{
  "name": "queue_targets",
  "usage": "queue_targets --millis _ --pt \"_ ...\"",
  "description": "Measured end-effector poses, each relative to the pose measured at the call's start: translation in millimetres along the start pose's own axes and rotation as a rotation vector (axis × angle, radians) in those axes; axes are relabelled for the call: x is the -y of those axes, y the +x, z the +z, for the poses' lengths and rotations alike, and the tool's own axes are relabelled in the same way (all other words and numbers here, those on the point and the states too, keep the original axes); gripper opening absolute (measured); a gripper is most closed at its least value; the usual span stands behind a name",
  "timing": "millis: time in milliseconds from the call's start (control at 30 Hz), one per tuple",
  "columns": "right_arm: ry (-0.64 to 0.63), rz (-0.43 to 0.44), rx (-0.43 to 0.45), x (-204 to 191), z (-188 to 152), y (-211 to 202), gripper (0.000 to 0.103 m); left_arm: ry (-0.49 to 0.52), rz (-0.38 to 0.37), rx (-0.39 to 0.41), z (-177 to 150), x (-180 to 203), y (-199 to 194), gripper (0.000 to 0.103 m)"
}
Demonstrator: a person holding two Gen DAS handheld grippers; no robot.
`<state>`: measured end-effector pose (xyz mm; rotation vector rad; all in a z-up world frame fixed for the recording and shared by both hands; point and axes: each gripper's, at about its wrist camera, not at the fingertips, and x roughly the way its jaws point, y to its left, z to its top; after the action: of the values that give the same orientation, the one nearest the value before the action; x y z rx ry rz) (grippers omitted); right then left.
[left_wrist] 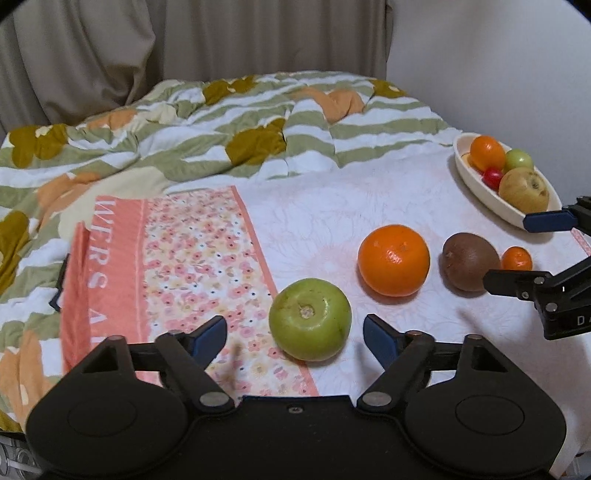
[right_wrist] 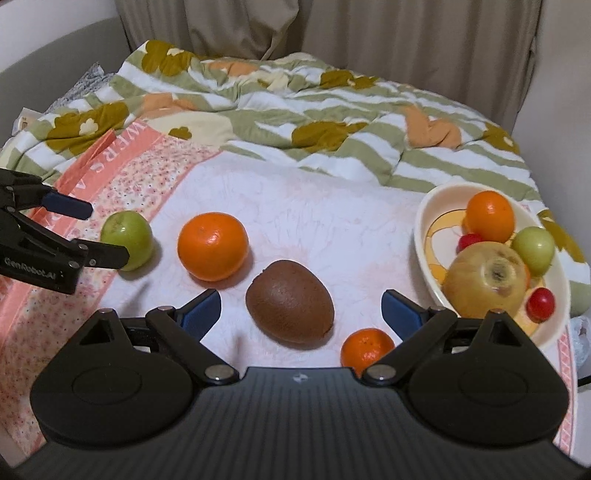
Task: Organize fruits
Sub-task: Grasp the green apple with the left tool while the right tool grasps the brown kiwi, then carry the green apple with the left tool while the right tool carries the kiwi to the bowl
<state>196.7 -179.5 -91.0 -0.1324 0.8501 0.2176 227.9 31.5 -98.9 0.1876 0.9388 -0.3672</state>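
In the right wrist view, an apple (right_wrist: 127, 240), a large orange (right_wrist: 213, 246), a kiwi (right_wrist: 290, 301) and a small mandarin (right_wrist: 365, 347) are lying in a line from centre left to lower right on the bed (right_wrist: 314, 206). A bowl (right_wrist: 423, 236) holding more fruit is sitting at the right, with a rumpled quilt (right_wrist: 295, 110) lying behind across the upper frame.

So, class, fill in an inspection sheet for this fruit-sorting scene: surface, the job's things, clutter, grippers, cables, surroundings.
Surface: bed sheet, white with a pink floral border, a rumpled striped quilt behind.
Job's things: loose on the sheet, green apple, large orange, kiwi, small mandarin. Oval dish at the right holds an orange, a green fruit, a yellowish apple and two small red fruits.
Clutter: nothing seen.
Grippers: left gripper open, apple between its fingers, untouched; right gripper open, astride the kiwi.
Cables: nothing seen.
Surroundings: beige curtain, pale wall.
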Motion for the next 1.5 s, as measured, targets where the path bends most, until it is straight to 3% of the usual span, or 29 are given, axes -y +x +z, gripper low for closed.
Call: queue_targets --millis 33,333,1033,1500 --pt "0.0 0.009 -0.006 1 1 4 0.103 0.0 -0.003 -0.013 0 0 4 0.072" --pt "-0.031 0.056 -0.054 6 0 22 0.102 -0.018 -0.019 -0.042 5 4 21 0.058" --pt "-0.106 0.11 -0.117 4 5 45 0.077 -0.049 0.042 -0.006 -1 0 8 0.057" --pt "-0.078 0.101 -0.062 -10 9 11 0.076 -0.062 0.052 0.085 -6 9 -41 0.057"
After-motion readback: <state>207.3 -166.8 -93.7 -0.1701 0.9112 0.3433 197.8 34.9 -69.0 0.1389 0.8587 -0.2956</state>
